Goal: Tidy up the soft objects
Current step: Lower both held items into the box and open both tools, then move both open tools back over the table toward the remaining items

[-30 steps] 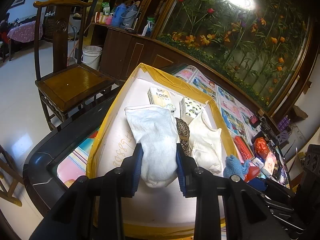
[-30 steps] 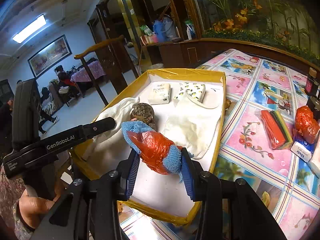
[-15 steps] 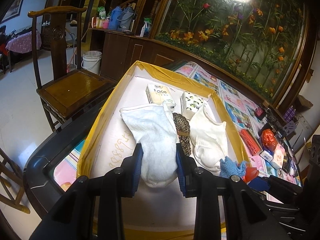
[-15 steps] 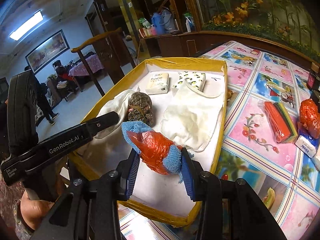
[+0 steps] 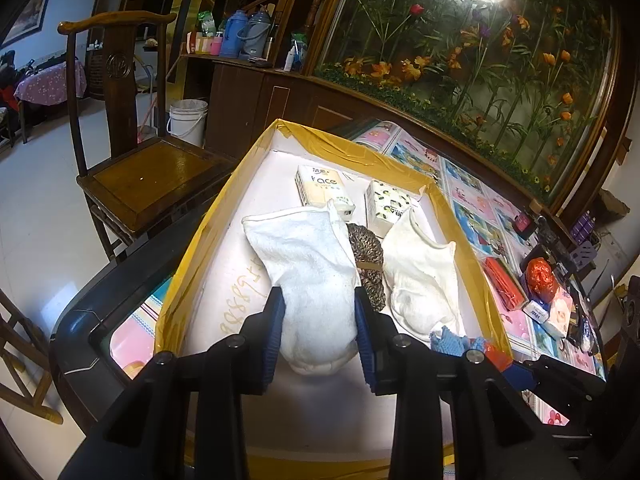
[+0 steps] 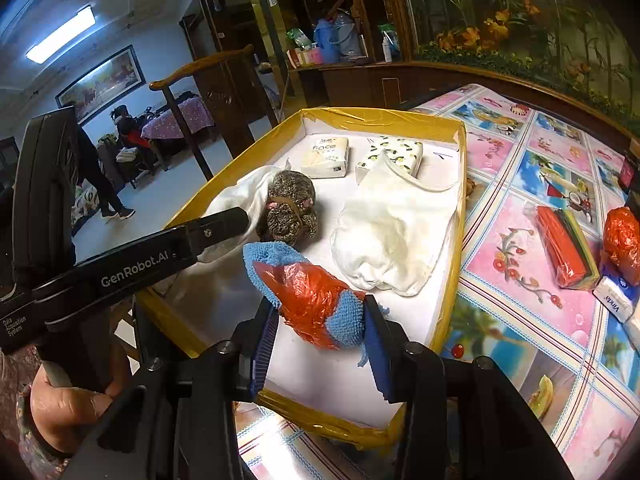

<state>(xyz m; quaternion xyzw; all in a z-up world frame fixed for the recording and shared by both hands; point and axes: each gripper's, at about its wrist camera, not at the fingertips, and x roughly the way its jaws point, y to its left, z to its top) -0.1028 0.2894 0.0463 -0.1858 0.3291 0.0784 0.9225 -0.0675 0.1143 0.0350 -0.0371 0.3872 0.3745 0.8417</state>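
Placement step under way. Left tongs (image 5: 318,330) easing apart around white towel (image 5: 308,276), low in yellow-rimmed tray (image 5: 192,264). Right tongs (image 6: 318,340) loosening on blue cloth bundle (image 6: 312,296), tray's 6 o'clock end. Next: release, withdraw clear. Tissue packs (image 5: 324,192) at 12 o'clock.

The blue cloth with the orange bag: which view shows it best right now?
The right wrist view: the blue cloth with the orange bag sits whole between the right gripper pads, over the yellow-edged box. The left wrist view shows only a corner, mostly hidden behind the gripper body.
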